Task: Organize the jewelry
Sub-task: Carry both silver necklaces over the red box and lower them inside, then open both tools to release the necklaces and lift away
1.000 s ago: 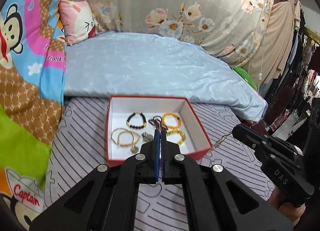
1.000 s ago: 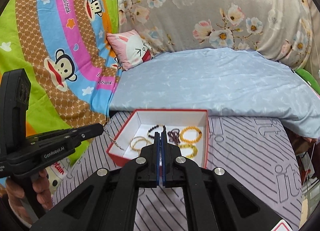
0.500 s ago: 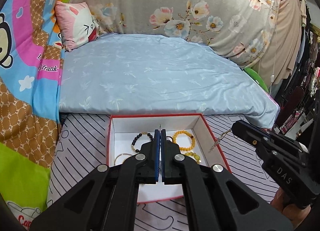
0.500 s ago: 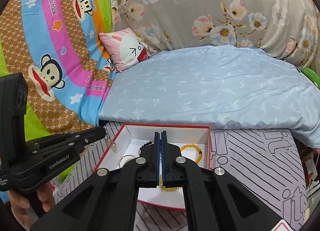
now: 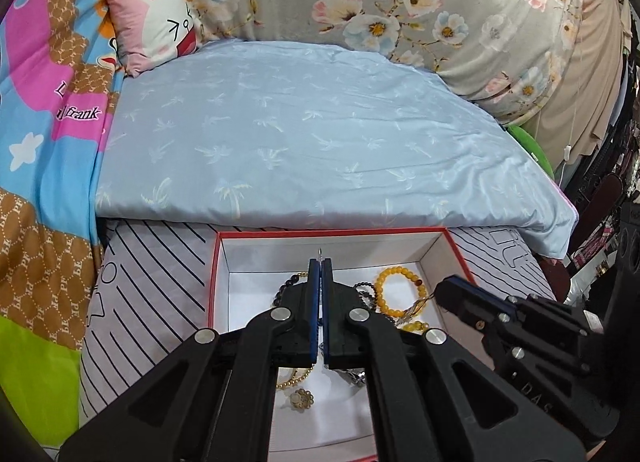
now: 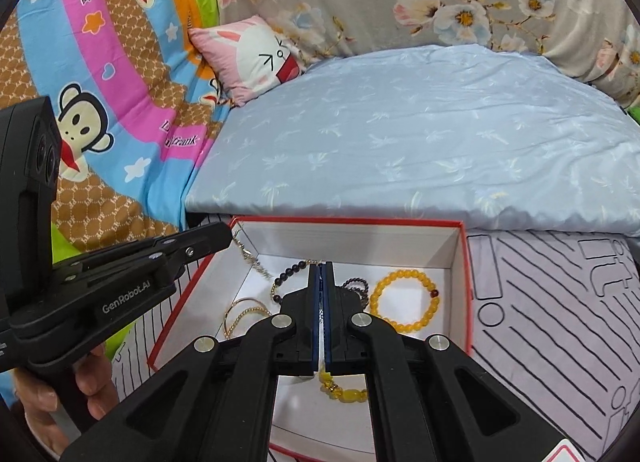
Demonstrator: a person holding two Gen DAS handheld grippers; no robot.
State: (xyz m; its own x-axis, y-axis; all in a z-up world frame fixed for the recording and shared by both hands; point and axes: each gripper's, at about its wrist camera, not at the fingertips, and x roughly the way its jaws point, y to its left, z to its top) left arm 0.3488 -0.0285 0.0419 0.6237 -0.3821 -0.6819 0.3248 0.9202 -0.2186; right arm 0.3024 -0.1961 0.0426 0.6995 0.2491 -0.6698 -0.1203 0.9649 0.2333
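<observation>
A red box [image 5: 332,232] [image 6: 348,219] with a white inside lies on the striped sheet. It holds a yellow bead bracelet [image 5: 396,270] [image 6: 404,273], a dark bead bracelet [image 5: 288,286] [image 6: 292,270], gold bangles [image 6: 244,310] and a yellow charm bracelet [image 6: 344,394]. My left gripper [image 5: 320,262] [image 6: 226,232] and right gripper [image 6: 320,266] [image 5: 442,290] are both shut over the box, each on an end of a thin gold necklace [image 6: 256,266] [image 5: 420,304]. The chain droops from the tips into the box. Its middle is hidden behind my fingers.
A folded pale blue quilt [image 5: 320,141] lies right behind the box. A pink cushion [image 6: 256,57] and floral bedding [image 5: 400,1] lie further back. A cartoon monkey blanket [image 6: 100,101] is on the left, hanging clothes [image 5: 600,101] on the right. A hand [image 6: 60,394] holds the left gripper.
Both grippers have come forward and down over the box, which now looks larger and nearer. The necklace hanging from their tips has sunk into the box.
</observation>
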